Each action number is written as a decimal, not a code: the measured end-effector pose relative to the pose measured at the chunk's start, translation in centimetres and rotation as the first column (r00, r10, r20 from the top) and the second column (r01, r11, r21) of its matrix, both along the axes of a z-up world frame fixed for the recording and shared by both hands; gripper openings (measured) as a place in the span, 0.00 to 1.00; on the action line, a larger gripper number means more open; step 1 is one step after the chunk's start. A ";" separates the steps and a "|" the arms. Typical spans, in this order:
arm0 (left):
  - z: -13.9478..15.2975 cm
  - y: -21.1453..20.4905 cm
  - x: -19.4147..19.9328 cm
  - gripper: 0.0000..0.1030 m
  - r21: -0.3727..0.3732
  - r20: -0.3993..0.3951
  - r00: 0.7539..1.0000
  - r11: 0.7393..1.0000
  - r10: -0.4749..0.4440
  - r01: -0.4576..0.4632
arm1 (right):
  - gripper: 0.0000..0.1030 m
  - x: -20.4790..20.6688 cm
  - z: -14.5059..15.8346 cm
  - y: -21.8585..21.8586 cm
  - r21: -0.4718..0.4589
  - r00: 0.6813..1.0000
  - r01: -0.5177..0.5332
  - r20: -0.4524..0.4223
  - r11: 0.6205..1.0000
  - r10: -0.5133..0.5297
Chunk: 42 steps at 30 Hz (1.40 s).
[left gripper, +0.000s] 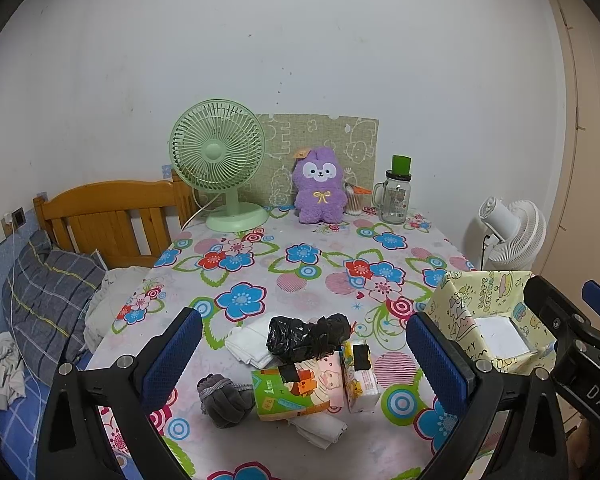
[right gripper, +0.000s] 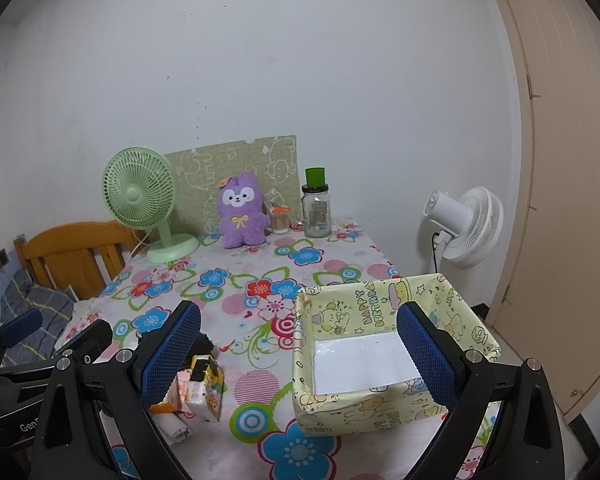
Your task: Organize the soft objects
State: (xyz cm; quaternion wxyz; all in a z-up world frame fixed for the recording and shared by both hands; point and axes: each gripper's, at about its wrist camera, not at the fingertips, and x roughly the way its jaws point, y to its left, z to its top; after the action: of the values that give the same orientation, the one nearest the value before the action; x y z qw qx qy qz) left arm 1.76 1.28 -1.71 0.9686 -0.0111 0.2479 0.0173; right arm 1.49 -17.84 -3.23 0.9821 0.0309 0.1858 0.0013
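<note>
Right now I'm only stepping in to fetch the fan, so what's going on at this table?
A person holds a gripper in each hand above the flowered table; both the left gripper and the right gripper are open and empty. A pile of soft things lies in front of the left one: a black plastic bundle, tissue packs, a grey knotted cloth and folded white cloths. The yellow patterned box beside it has nothing in it yet.

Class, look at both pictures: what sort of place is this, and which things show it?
Most likely a home bedroom: a wooden bed headboard with plaid bedding beside a table in a flowered cloth, plus a purple plush toy.
</note>
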 end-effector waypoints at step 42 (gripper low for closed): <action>0.1 -0.4 -0.1 0.99 0.003 0.013 1.000 1.000 -0.010 0.010 | 0.97 -0.3 0.3 -0.1 0.005 1.000 0.007 0.005 1.000 -0.007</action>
State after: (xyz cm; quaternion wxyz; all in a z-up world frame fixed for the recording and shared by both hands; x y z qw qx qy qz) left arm 1.62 0.92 -1.60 0.9703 -0.0087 0.2414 0.0128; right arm 1.14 -17.95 -2.94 0.9825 0.0337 0.1833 -0.0014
